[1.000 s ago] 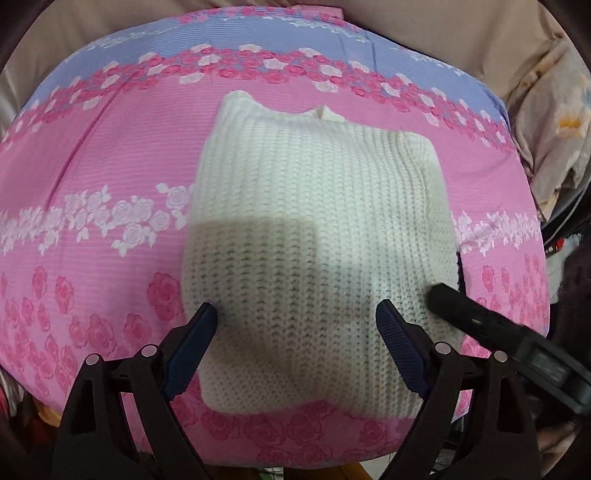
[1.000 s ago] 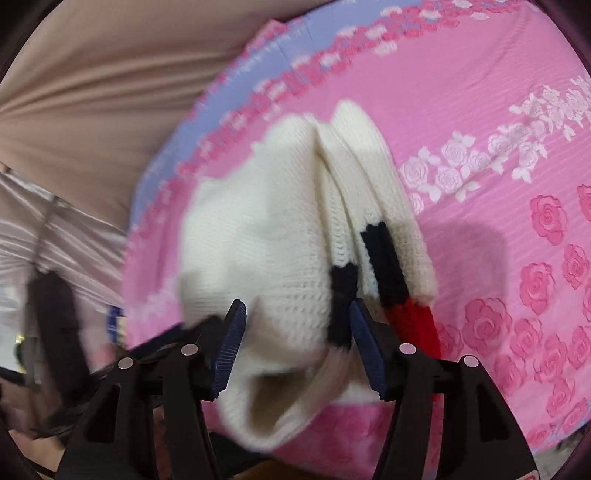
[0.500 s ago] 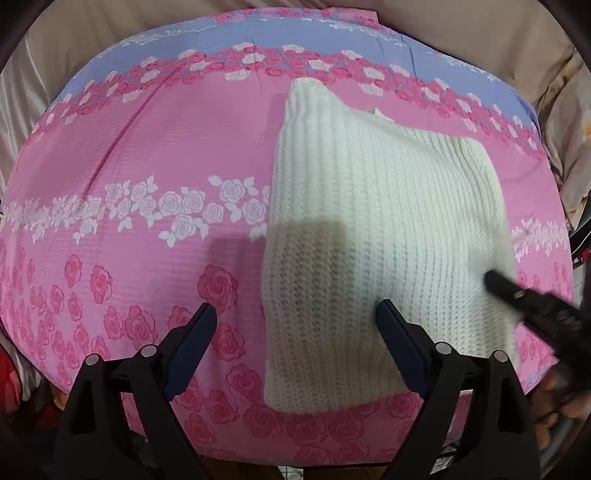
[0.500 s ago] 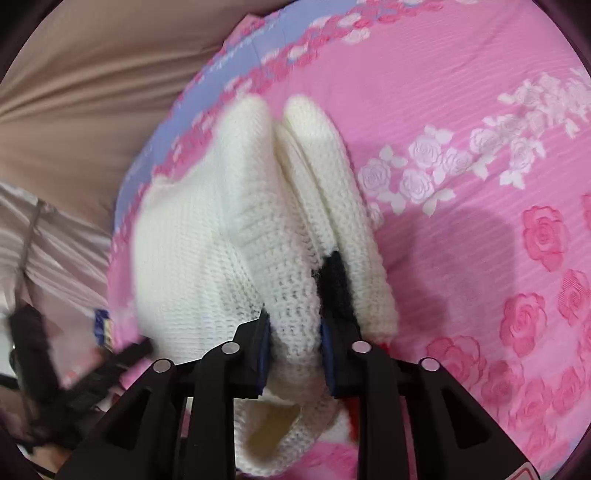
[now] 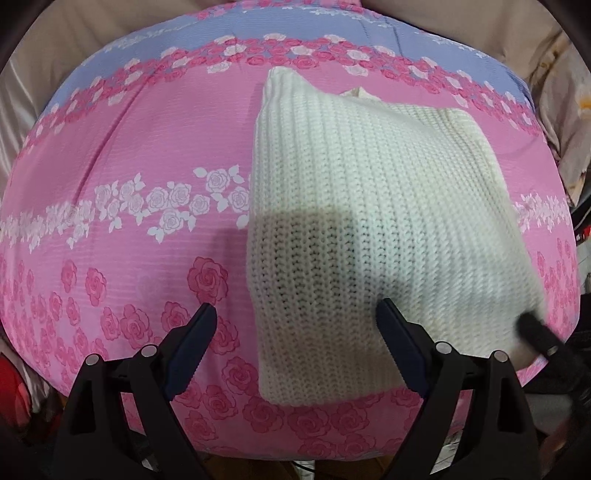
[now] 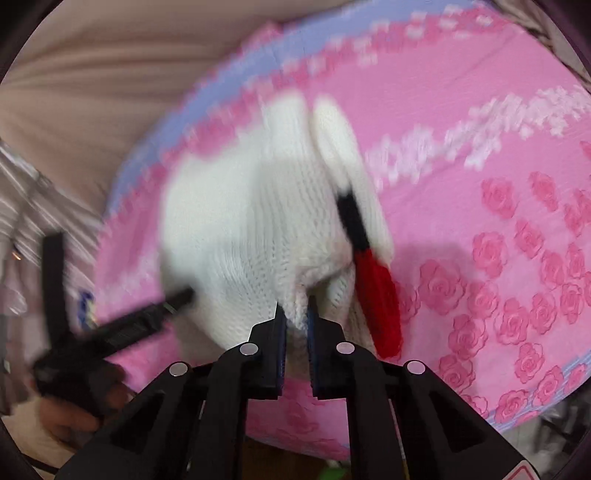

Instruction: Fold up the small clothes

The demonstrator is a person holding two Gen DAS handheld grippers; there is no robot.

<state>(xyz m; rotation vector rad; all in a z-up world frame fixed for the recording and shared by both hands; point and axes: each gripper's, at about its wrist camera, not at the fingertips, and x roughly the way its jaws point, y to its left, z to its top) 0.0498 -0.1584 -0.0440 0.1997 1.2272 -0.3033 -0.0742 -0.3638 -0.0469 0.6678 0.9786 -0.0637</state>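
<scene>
A cream knitted sweater [image 5: 369, 221] lies folded into a rough rectangle on the pink rose-patterned bedspread [image 5: 129, 166]. My left gripper [image 5: 295, 332] is open and empty, hovering over the sweater's near left corner. My right gripper [image 6: 295, 321] is shut on the sweater's near edge [image 6: 258, 221]. A sleeve with a black band and a red cuff [image 6: 380, 306] hangs along the sweater's right side. The right gripper's tip also shows in the left wrist view [image 5: 535, 332] at the sweater's right corner. The left gripper shows blurred in the right wrist view [image 6: 122, 325].
The bedspread has a lilac band [image 5: 258, 22] at its far edge, with beige fabric [image 5: 74, 29] behind. A floral pillow or cloth [image 5: 561, 92] lies at the far right. The bed's near edge runs just under the grippers.
My right gripper has closed on the sweater's near edge. The left gripper has shifted left, staying open, so the sweater now sits right of centre in its view.
</scene>
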